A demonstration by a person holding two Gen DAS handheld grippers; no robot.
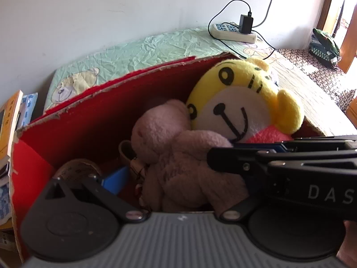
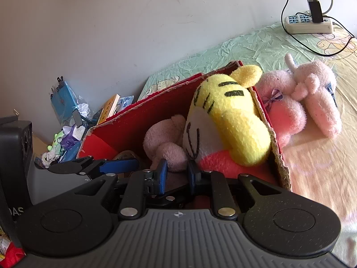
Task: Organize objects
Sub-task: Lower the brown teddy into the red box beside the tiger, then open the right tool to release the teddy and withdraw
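Note:
A red cardboard box (image 1: pixel 89 111) stands on a bed and holds a pale pink plush bear (image 1: pixel 160 134) and a yellow tiger plush (image 1: pixel 241 98) that leans on its right wall. My left gripper (image 1: pixel 185 178) is open over the box, its blue left pad (image 1: pixel 116 178) short of the bear. Its right finger is hidden behind the other tool. My right gripper (image 2: pixel 177 174) reaches in from the right, shut on a fold of the pink bear (image 2: pixel 165 143). A pink plush animal (image 2: pixel 312 98) lies on the bed outside the box (image 2: pixel 274 151).
A round brownish thing (image 1: pixel 78 167) and small trinkets sit in the box's left corner. A power strip (image 1: pixel 234 31) with a charger and cables lies at the bed's far side. Books (image 1: pixel 11 122) and clutter (image 2: pixel 67 116) are stacked left of the box.

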